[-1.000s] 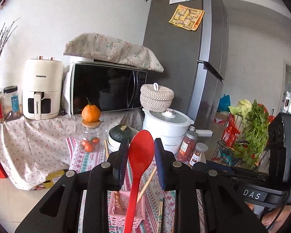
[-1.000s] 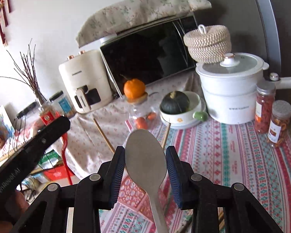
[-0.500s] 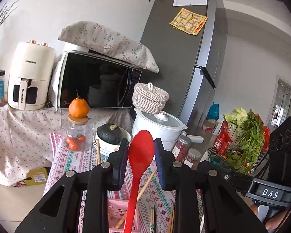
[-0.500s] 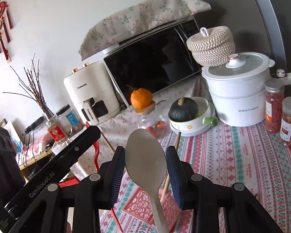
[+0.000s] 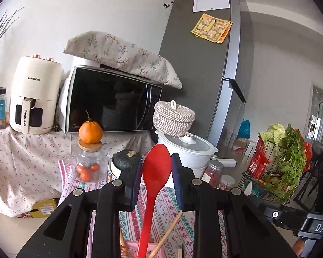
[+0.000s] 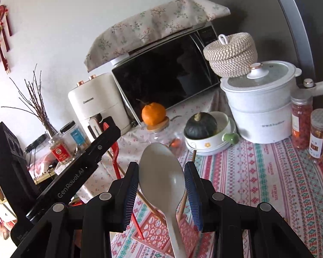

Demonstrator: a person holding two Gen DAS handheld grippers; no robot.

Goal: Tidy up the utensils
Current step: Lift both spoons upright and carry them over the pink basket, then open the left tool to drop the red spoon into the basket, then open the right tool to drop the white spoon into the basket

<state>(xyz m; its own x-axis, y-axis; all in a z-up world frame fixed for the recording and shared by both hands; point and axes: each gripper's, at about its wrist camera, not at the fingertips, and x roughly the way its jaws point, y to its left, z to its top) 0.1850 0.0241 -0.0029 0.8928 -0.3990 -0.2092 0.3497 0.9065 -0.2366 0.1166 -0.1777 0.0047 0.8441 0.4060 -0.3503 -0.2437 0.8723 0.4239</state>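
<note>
Left-wrist view: left tongs [image 5: 156, 173] grip red spoon [image 5: 154, 185] upright (right tongs [image 6: 161, 185] likewise, grey spoon [image 6: 162, 182]).

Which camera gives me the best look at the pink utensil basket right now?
The right wrist view: the pink utensil basket shows its patterned side and rim on the tablecloth, behind the grey spoon. In the left wrist view only a sliver of the basket shows at the bottom edge, behind the red spoon and gripper fingers.

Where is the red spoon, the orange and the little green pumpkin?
red spoon [image 5: 156, 167]: left wrist view, on its bowl.
orange [image 5: 90, 129]: left wrist view, middle of the fruit, on the jar lid.
green pumpkin [image 6: 201, 125]: right wrist view, its dark rind, in the bowl.
</note>
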